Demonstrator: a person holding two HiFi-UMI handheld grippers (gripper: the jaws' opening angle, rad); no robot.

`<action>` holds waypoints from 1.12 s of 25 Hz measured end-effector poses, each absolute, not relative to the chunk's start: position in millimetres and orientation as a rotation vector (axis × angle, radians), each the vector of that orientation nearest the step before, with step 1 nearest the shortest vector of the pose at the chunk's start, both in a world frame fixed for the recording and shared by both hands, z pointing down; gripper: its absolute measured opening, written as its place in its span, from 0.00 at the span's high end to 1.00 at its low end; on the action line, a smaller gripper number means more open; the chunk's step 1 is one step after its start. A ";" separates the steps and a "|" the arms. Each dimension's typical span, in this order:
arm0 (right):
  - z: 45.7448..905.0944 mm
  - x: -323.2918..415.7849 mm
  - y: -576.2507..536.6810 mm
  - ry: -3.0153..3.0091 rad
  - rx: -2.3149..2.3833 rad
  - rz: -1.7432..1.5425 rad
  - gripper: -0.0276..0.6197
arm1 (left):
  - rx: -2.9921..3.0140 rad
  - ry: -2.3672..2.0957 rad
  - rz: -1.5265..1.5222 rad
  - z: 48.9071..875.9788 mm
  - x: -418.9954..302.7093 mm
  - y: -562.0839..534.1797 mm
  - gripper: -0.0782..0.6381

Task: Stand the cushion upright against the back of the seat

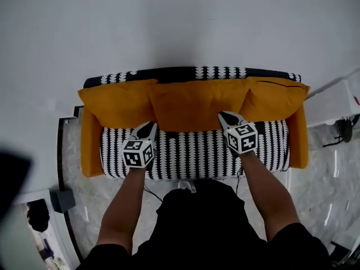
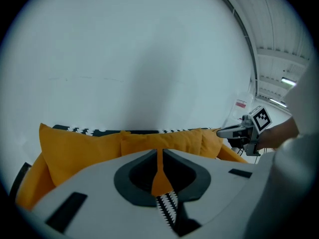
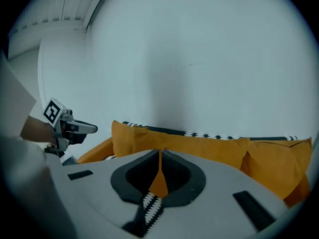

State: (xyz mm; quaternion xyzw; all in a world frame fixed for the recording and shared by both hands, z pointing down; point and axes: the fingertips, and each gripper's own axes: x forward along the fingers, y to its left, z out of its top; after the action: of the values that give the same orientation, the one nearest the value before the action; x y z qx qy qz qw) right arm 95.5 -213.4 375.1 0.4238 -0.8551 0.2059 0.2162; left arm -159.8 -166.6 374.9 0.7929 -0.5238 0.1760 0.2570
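Observation:
The orange middle cushion (image 1: pixel 194 106) stands upright against the black-and-white patterned back (image 1: pixel 185 72) of the sofa, between two more orange cushions (image 1: pixel 115 103) (image 1: pixel 273 97). My left gripper (image 1: pixel 149 126) hovers over the seat (image 1: pixel 191 153) at the middle cushion's lower left corner, and my right gripper (image 1: pixel 226 116) hovers at its lower right corner. Both are shut and hold nothing. In the left gripper view the jaws (image 2: pixel 160 151) meet in front of the cushion (image 2: pixel 164 141), and the right gripper (image 2: pixel 222 132) shows bare-tipped. The right gripper view shows its jaws (image 3: pixel 160 151) together and the left gripper (image 3: pixel 92 128) empty.
A plain white wall (image 1: pixel 180 21) rises behind the sofa. Orange armrests (image 1: pixel 90 151) (image 1: pixel 301 139) close off the seat's ends. A white unit (image 1: pixel 337 100) with a dark cable stands at the right, and a grey box (image 1: pixel 62 198) sits on the marble floor at the left.

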 end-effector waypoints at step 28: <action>207.8 90.2 32.8 -2.699 1.169 0.667 0.90 | 2.486 -1.202 0.342 231.4 -48.7 61.4 0.87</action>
State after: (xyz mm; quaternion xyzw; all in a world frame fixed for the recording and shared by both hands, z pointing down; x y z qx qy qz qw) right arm 90.2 32.8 207.8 0.3868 -0.8931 0.2209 0.0629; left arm -48.7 61.4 231.4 0.8791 -0.4251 0.1209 0.1785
